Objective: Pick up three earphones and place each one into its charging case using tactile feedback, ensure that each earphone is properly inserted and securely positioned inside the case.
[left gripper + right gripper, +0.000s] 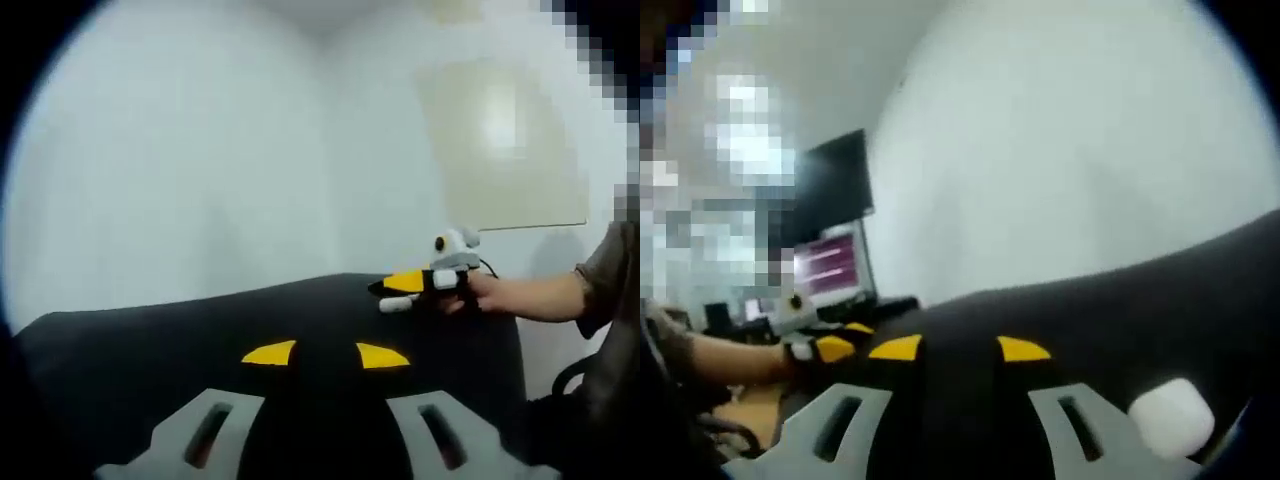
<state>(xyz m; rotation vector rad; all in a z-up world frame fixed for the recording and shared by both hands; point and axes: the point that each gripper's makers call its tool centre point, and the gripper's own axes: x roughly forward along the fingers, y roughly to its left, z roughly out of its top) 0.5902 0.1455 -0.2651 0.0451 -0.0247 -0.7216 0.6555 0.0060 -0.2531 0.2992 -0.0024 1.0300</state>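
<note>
Left tool (325,355) jaws stand apart with nothing between, yellow tips hovering over the dark surface (150,350). Right tool (960,349) likewise apart and empty. Left gripper view catches the right tool out near the surface's far edge, gripped by a hand (490,293); right gripper view shows the left tool at left. White rounded case (1172,415), lid seemingly shut, sits on the surface just right of the right tool's jaw. Can't make out any earphones. Looks like the start: nothing picked yet. Next move calls for tilting the views down, locating an earphone, and getting the case opened.
</note>
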